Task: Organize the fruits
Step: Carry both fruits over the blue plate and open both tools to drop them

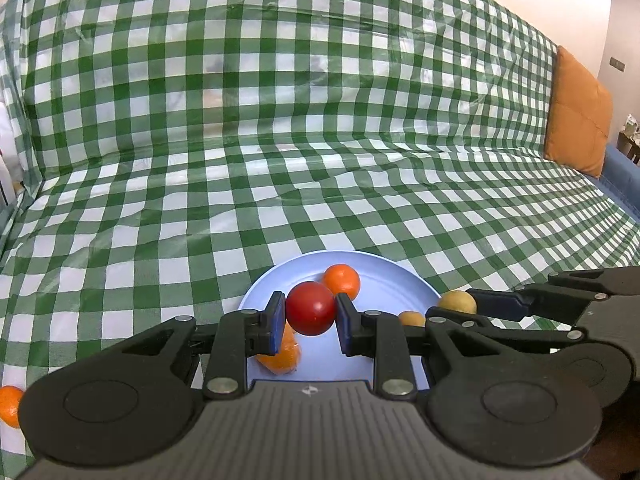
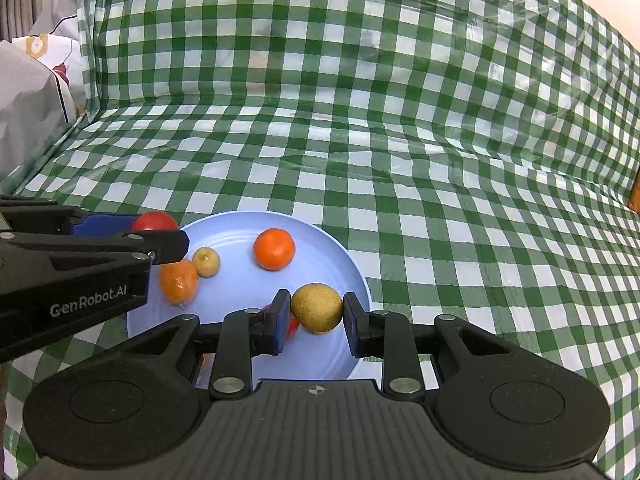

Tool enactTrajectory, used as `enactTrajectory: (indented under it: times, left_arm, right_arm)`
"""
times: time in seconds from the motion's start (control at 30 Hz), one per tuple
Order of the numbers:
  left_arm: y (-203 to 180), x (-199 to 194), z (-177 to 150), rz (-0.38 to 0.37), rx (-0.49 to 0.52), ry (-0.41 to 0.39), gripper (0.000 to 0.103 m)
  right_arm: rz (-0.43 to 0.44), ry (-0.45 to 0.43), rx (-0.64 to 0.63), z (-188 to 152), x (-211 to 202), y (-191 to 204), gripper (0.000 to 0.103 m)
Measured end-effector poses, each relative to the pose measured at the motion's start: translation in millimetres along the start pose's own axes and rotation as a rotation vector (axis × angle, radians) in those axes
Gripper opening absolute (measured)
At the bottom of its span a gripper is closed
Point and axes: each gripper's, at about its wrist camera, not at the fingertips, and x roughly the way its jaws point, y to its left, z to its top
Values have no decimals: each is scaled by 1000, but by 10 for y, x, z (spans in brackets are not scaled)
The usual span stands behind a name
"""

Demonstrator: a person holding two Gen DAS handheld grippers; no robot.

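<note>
A pale blue plate [image 1: 384, 276] [image 2: 320, 264] lies on the green checked cloth. My left gripper [image 1: 311, 314] is shut on a red round fruit [image 1: 311, 308] above the plate; it shows in the right wrist view [image 2: 156, 220]. My right gripper [image 2: 317, 314] is shut on a yellow-brown round fruit [image 2: 317, 308] over the plate's near rim; it shows in the left wrist view [image 1: 458, 302]. On the plate lie an orange [image 2: 274, 249] [image 1: 342, 280], a second orange fruit [image 2: 178, 281] [image 1: 282, 354], a small yellow fruit [image 2: 206, 261] [image 1: 412, 318] and a partly hidden red fruit [image 2: 293, 326].
Another orange [image 1: 10, 406] lies on the cloth at the far left, off the plate. The checked cloth [image 1: 280, 120] drapes up over a sofa back behind. An orange cushion [image 1: 580, 112] stands at the right. Grey and white bedding [image 2: 32, 92] lies at the left.
</note>
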Motion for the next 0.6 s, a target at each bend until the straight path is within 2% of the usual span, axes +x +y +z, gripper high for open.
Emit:
enactTrajectory:
  times: [0.6]
  left_arm:
    - [-48,10,0,-11,11,-7,29]
  right_arm:
    - [2,4,-6,-1,12,23,29]
